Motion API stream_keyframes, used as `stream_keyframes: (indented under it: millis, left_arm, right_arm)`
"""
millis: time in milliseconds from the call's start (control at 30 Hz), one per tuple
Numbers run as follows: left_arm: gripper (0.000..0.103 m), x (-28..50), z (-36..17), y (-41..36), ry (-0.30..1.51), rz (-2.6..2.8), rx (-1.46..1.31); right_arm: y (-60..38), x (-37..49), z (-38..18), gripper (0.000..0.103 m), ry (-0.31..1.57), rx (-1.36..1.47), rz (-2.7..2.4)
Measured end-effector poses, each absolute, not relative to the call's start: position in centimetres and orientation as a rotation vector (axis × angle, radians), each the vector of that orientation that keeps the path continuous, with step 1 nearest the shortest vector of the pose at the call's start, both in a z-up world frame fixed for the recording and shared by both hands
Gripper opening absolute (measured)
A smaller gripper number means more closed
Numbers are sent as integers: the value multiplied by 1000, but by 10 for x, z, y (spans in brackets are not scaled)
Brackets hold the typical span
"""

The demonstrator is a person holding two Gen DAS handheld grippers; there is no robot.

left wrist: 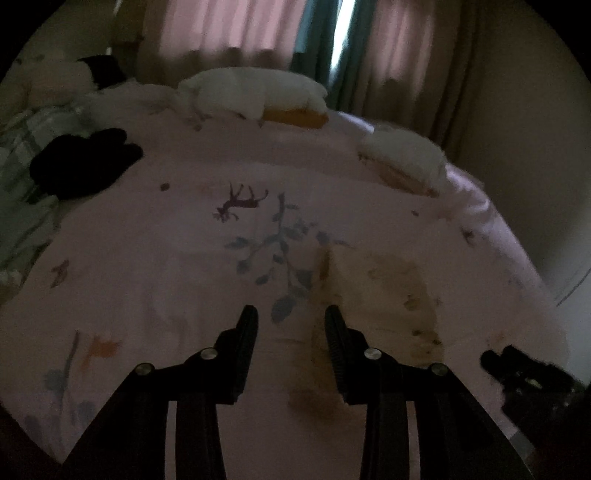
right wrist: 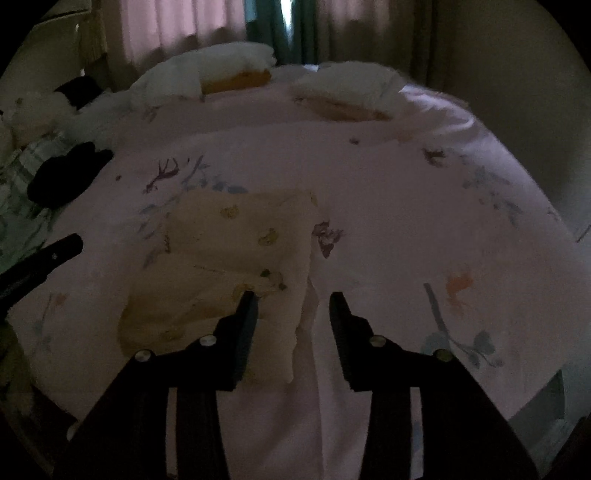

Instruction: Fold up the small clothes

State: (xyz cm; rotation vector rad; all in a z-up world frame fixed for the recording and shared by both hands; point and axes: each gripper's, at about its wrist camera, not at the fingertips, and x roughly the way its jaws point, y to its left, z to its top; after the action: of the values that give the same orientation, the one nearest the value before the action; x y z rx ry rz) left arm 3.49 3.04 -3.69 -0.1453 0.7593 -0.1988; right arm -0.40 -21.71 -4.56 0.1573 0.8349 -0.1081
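Left wrist view: our left gripper (left wrist: 291, 314) fingers stand partly spread, holding nothing; the folded cloth (left wrist: 384, 295) lies just right of them on the bed (left wrist: 147, 258). Our right gripper (right wrist: 293, 301) likewise gapes empty above the cloth (right wrist: 229, 266).

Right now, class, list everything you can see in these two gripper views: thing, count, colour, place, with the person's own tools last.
Small garment: one, cream with small prints, folded flat on the bedspread, just ahead of both grippers.
Bedspread: one, pale pink with deer and leaf prints, covering the bed.
Pillows: two, white over orange-yellow, at the far end of the bed.
Dark clothing: one black heap, far left of the bed.
Checked fabric: one, green and white, left edge beside the black heap.
Curtains: pinkish, with a dark green strip, behind the bed.
Left gripper: one, black, jaws apart, nothing between them.
Right gripper: one, black, jaws apart, above the garment's right edge, not gripping it.
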Motion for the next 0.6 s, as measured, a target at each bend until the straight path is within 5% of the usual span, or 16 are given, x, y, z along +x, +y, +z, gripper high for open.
stream_keyframes:
  millis: [600]
  left_arm:
    - [53, 3, -45, 13, 776, -178, -117]
  right_arm:
    - [-189, -33, -34, 58, 797, 181, -107]
